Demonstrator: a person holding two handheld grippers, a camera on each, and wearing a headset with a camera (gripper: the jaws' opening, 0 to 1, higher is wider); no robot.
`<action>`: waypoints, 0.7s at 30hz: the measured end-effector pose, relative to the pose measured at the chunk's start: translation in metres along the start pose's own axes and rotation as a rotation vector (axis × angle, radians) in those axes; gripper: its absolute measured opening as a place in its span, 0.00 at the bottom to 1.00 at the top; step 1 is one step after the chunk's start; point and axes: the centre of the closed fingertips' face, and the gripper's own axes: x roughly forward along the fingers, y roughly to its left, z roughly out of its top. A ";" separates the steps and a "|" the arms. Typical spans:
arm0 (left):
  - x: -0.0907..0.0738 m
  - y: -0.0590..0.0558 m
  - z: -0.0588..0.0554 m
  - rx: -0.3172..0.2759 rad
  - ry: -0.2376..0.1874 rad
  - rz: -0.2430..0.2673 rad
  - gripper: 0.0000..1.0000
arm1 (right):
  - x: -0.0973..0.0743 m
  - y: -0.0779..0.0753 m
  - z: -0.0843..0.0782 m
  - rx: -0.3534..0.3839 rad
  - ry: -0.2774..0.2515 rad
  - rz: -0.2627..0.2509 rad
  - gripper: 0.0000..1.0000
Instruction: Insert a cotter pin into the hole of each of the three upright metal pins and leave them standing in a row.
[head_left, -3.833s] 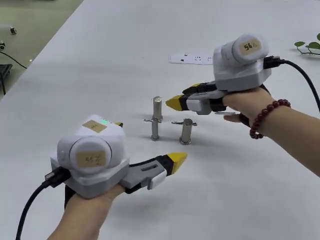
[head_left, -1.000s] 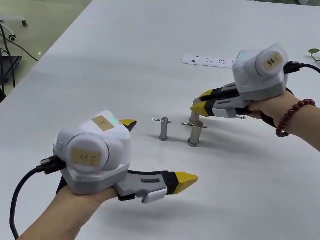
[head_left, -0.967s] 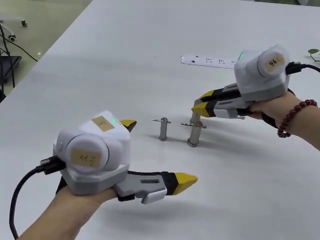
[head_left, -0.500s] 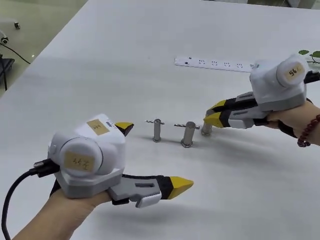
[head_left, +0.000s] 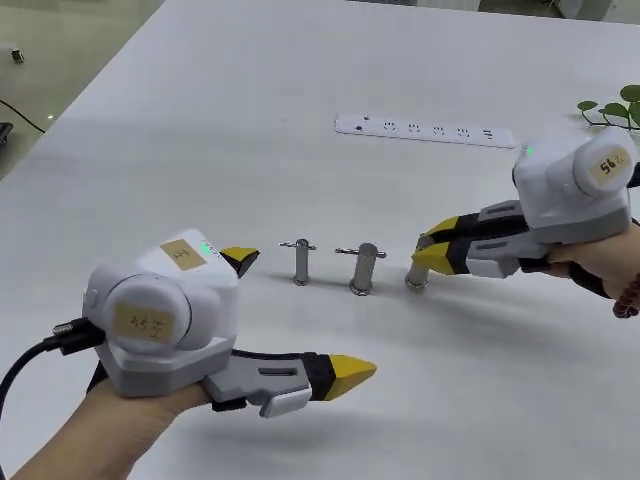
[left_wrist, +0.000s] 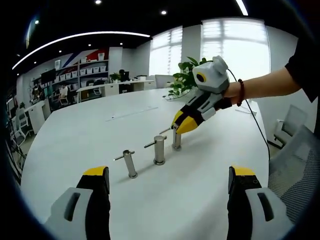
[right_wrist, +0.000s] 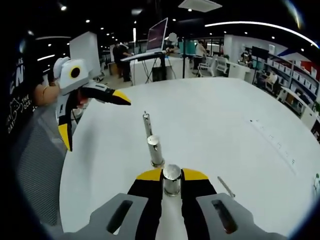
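— Right claw (head_left: 432, 250) is clamped on the third metal pin (right_wrist: 171, 181), its jaws pinching the shaft just under the head. See it?

— Yes. The pin's foot looks to be down on the table (head_left: 200, 120), though I can't be sure it is resting there.

— A second ago that claw held it behind the middle pin (head_left: 364, 268). Now the pin is at the right end, near the middle one and in line with the left pin (head_left: 302, 262).

— So the row is formed. What about the cotters?

— One cotter pin (head_left: 292, 245) crosses the left upright and another (head_left: 347, 251) crosses the middle one. On the held pin a thin wire (right_wrist: 225, 187) pokes out to one side. I take it for the third cotter, but it's too small to be sure.

— And the left claw (head_left: 298, 312)?

— Jaws spread wide with nothing between them. It hovers on the near side of the row, apart from it.

— Then what's left, I'd judge, is letting go cleanly. Any sideways drag on release could tip that pin into its neighbour.
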 end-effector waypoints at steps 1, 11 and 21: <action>0.000 0.000 0.000 -0.003 0.000 0.002 0.99 | 0.000 0.003 -0.001 0.000 0.000 0.003 0.08; -0.002 0.000 -0.001 -0.015 -0.003 0.006 0.99 | 0.003 0.028 -0.005 0.000 0.006 0.029 0.08; -0.003 0.001 -0.001 -0.015 -0.005 0.014 0.99 | 0.008 0.043 -0.002 -0.005 -0.004 0.042 0.08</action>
